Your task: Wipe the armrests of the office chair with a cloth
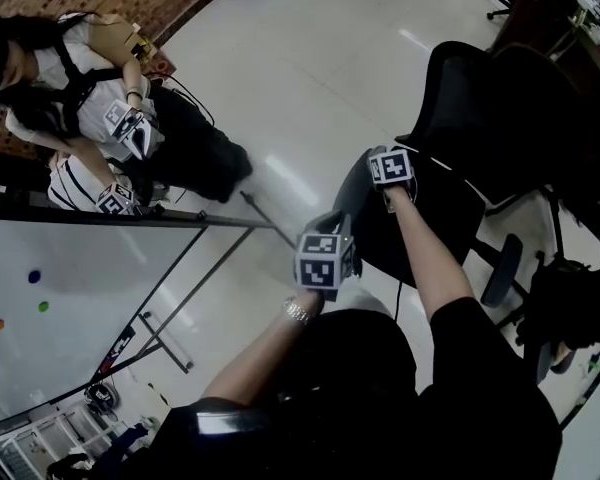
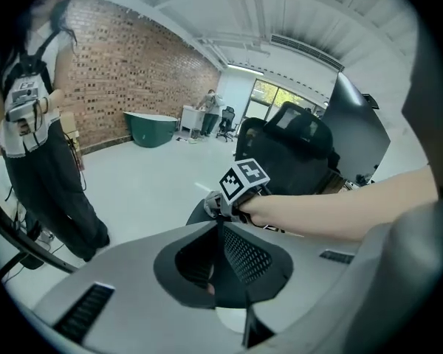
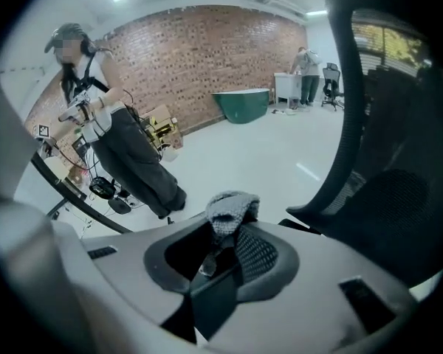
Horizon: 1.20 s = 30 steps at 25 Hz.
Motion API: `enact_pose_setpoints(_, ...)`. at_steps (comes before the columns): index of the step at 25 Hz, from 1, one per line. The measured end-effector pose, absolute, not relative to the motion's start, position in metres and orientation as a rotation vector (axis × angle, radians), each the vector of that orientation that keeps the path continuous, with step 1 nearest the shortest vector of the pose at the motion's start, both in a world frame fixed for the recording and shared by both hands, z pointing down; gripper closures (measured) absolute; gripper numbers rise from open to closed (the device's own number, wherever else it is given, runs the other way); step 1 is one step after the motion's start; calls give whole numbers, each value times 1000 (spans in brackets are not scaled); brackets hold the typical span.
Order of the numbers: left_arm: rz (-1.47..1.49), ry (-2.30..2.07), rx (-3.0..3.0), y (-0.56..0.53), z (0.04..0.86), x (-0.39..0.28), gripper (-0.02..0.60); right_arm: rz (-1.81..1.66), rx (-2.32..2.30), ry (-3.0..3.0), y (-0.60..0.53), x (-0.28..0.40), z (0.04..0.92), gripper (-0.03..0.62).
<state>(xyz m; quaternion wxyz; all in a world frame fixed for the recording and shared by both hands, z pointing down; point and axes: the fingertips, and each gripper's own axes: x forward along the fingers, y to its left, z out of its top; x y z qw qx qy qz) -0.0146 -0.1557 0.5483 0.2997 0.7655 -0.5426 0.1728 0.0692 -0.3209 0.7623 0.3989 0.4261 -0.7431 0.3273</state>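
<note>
The right gripper (image 3: 223, 236) pinched a grey cloth (image 3: 232, 206) in its jaws, just left of the black chair (image 3: 387, 175). The left gripper (image 2: 220, 231), nearer, had its jaws pressed together with nothing between them. A person (image 3: 111, 139) stood far left by the brick wall (image 3: 207, 57).

text: none legible | labels/brands: none legible | numbers: none legible | signs: none legible
</note>
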Motion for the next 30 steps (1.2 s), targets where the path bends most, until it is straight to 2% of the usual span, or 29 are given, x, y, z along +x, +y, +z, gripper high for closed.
enact_pose_setpoints(5,459,-1445,2013,-154,550,-23,557,768,1081,-1980,-311,45,761,493)
enact_pose_setpoints(13,428,-1436,2019,-154,549,-34,558,641,857,-2177,-225,-21,748,491)
enact_pose_setpoints(21,385,-1455,2034,-166,542,-42,558,579,622,-2201,-120,-37,755,493)
enact_pose_setpoints(26,412,-1483,2045,-168,537,-53,558,528,849,-2301,-210,9,713,493)
enact_pose_setpoints(30,436,-1509,2026,-165,539,-62,558,577,972,-2275,-258,37,719,493)
